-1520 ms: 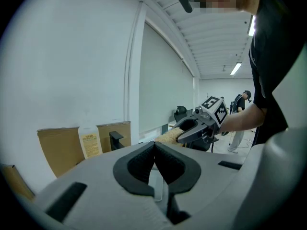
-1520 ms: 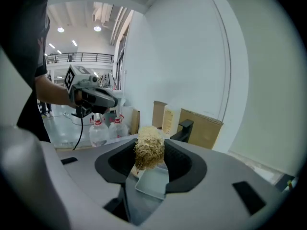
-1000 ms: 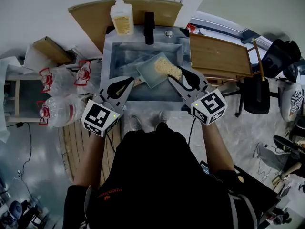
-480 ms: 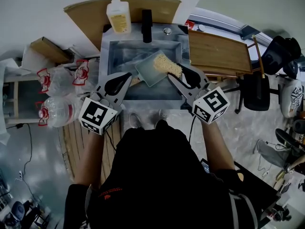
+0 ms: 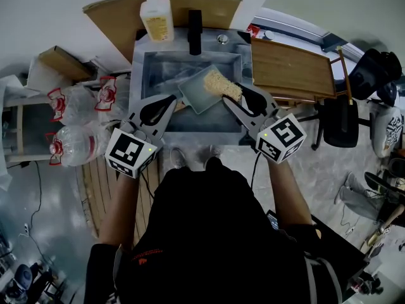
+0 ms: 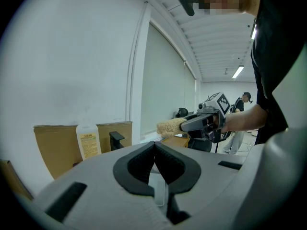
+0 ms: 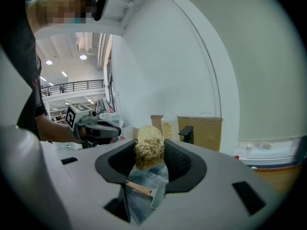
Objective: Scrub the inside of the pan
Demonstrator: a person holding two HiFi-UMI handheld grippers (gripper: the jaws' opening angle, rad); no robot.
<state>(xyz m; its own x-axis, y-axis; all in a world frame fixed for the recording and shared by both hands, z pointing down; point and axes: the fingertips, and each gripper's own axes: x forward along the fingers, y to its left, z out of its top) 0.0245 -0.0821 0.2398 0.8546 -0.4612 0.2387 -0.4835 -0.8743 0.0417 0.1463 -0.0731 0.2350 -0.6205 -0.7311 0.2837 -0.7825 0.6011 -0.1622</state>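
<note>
A grey square pan [image 5: 195,95] lies tilted in the steel sink [image 5: 152,75], its wooden handle [image 5: 182,107] pointing toward my left gripper [image 5: 173,104]. That gripper's jaws stand shut, and the handle's end sits right at its tips. My right gripper [image 5: 233,98] is shut on a straw-coloured fibre scrubber [image 5: 219,83], which rests on the pan's far right part. In the right gripper view the scrubber [image 7: 148,146] fills the gap between the jaws, with the pan [image 7: 144,198] below it. The left gripper view shows the scrubber [image 6: 169,126] off to the right.
A soap bottle [image 5: 156,19] and a black faucet [image 5: 195,31] stand behind the sink. A wooden board [image 5: 291,68] lies to its right. Plastic water bottles [image 5: 76,143] sit at the left, a black chair [image 5: 342,125] at the right. A person stands in the distance [image 6: 242,110].
The scrubber has shifted slightly up and left across the pan with my right gripper. The left gripper and pan have stayed almost still.
</note>
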